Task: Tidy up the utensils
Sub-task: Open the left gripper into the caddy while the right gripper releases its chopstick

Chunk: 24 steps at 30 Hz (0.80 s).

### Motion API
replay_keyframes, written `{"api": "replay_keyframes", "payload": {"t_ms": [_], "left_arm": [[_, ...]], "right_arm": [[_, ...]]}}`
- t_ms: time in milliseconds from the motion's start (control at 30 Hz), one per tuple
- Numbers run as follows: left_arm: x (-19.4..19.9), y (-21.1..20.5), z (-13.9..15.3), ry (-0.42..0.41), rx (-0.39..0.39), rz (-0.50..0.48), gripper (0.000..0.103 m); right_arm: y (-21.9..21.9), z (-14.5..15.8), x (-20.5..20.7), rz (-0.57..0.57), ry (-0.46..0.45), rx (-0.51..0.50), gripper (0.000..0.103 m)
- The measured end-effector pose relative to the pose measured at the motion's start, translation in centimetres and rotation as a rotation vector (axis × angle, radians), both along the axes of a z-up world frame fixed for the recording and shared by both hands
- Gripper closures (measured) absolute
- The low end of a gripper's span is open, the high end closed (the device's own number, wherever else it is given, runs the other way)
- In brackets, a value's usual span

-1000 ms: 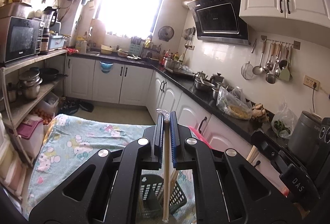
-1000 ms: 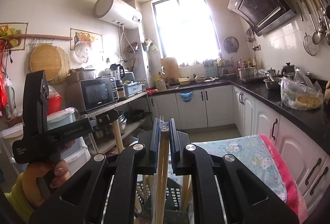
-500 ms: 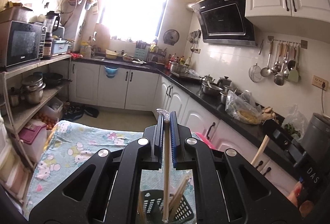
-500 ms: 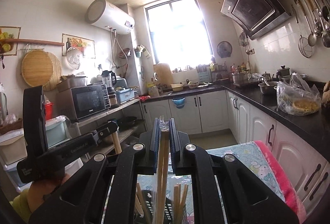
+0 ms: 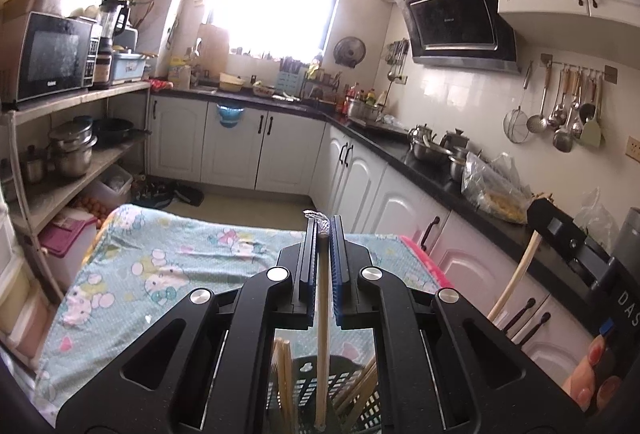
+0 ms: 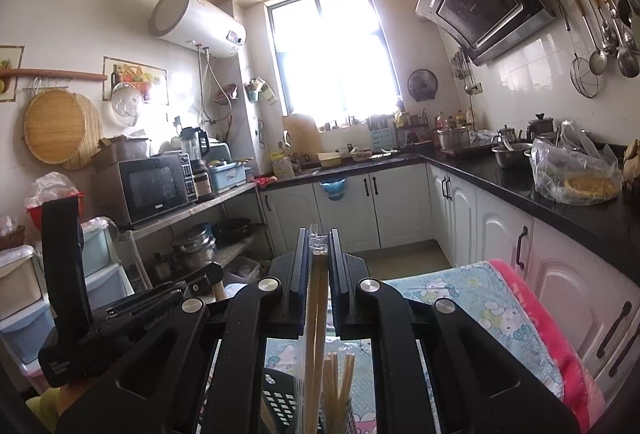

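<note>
From where I stood, the whole matter came down to two sticks hanging almost straight down over a dark slotted basket [image 5: 320, 386] on the cloth-covered worktop [image 5: 160, 274]. The left gripper [image 5: 320, 270] had its jaws clamped on a single wrapped chopstick [image 5: 322, 354], long axis running from twelve o'clock at the foil-like tip down to six, its lower end already inside the basket's rim among the loose chopsticks [image 5: 282, 374] standing there. The right gripper [image 6: 319, 286] had its jaws closed on a wrapped pair of chopsticks [image 6: 314, 334], likewise running twelve to six, with the same basket [image 6: 280, 406] directly below at six o'clock. I judged the left hand nearer to letting go, since its stick reached deeper; the right pair's lower end was cut off from view, so I couldn't tell its depth.
</note>
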<state>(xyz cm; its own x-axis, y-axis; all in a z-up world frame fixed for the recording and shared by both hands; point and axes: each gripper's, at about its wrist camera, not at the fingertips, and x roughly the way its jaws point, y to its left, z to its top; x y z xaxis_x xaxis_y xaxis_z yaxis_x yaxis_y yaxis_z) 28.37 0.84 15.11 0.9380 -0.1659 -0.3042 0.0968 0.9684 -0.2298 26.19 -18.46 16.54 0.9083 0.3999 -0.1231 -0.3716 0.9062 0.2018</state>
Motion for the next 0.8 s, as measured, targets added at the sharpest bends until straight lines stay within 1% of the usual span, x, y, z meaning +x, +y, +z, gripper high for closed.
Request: {"api": "replay_keyframes", "payload": {"t_ms": [333,800], "left_arm": [[1.0,0.3,-2.7,0.050,-0.013,0.003,0.100],[0.9,0.7,-4.8,0.091,-0.027,-0.005,0.100]], "right_arm": [[0.5,-2.6,1.2,-0.010,0.045,-0.010,0.093],[0.9,-4.5,1.4,-0.006,0.092,-0.005,0.091]]}}
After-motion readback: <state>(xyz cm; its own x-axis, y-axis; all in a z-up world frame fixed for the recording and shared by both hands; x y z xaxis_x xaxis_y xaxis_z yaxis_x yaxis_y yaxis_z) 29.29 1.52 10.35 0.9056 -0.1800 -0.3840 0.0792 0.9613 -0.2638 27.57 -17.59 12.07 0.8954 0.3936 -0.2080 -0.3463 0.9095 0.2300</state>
